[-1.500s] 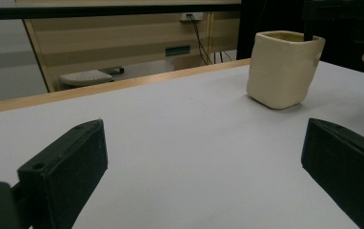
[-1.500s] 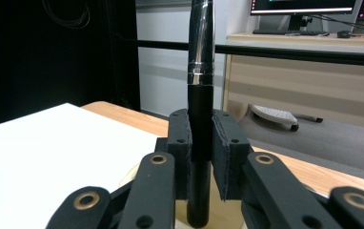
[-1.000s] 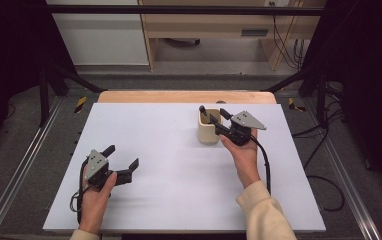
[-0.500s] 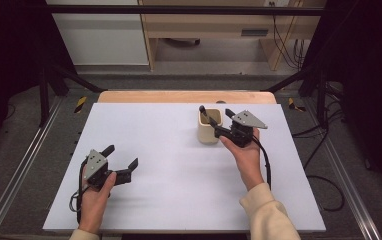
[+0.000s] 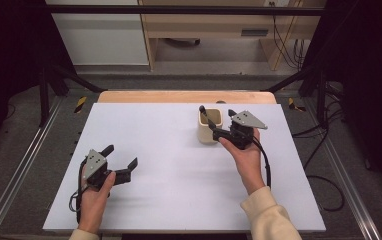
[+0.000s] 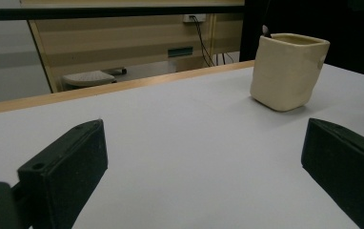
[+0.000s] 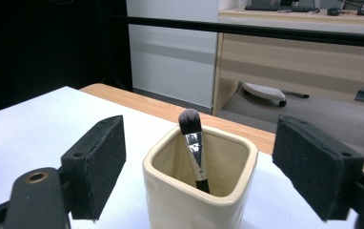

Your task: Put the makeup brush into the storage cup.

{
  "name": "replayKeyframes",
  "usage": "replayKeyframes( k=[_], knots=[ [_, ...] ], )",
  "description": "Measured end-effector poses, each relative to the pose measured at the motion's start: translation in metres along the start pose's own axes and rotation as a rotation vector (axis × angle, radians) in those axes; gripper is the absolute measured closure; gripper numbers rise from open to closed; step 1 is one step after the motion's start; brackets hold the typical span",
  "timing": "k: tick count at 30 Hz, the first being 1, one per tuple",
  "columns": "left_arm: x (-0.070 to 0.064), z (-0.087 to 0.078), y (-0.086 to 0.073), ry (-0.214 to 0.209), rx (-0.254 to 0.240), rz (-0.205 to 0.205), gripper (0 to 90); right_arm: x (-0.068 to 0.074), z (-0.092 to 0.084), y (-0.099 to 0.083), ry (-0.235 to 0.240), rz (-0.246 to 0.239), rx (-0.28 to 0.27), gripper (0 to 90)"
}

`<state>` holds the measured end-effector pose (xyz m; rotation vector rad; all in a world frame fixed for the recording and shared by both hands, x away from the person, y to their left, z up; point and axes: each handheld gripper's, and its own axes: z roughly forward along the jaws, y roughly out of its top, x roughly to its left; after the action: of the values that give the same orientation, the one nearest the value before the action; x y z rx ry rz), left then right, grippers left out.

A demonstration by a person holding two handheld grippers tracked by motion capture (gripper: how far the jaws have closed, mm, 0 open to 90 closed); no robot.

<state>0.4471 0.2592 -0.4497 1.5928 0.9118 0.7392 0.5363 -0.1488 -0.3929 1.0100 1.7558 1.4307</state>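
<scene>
- The cream cup [image 5: 210, 127] stands upright toward the far side of the white desk [image 5: 179, 150], right of centre.
- Inside it a makeup brush [image 7: 194, 148] leans against the far wall, handle down, dark bristles poking above the rim.
- Right gripper [image 5: 220, 123] sits just beside the cup, on its near right side; the person's right hand [image 5: 244, 155] wraps the body behind it.
- Its jaws have just been opening and now stand wide: in the right gripper view one black pad flanks the cup on each side, clear of its walls, nothing pinched between them.
- Left gripper [image 5: 120, 158] rests low at the near left of the desk, well apart from the cup, the left hand [image 5: 95, 192] around it.
- Its jaws stand spread too, bare desk between them; in the left gripper view the cup [image 6: 288, 71] is off ahead to the right.
</scene>
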Motion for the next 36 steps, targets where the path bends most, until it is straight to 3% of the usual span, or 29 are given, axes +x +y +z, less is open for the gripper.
replayKeyframes(
  k=[8, 22, 25, 36],
  knots=[
    [0.0, 0.0, 0.0, -0.001, 0.0, -0.002, 1.2, 0.004, -0.004, 0.003, -0.01, -0.021, 0.0, 12.7],
    [0.001, -0.001, 0.0, 0.001, -0.002, -0.011, 1.2, 0.006, -0.012, 0.002, -0.02, 0.007, -0.024, 3.5],
    [0.001, -0.001, 0.0, 0.001, -0.002, -0.011, 1.2, 0.006, -0.013, 0.003, -0.018, 0.032, -0.014, 3.5],
    [0.004, -0.004, 0.001, 0.004, -0.005, -0.014, 1.2, 0.001, -0.023, 0.006, -0.016, 0.005, -0.016, 5.0]
  ],
)
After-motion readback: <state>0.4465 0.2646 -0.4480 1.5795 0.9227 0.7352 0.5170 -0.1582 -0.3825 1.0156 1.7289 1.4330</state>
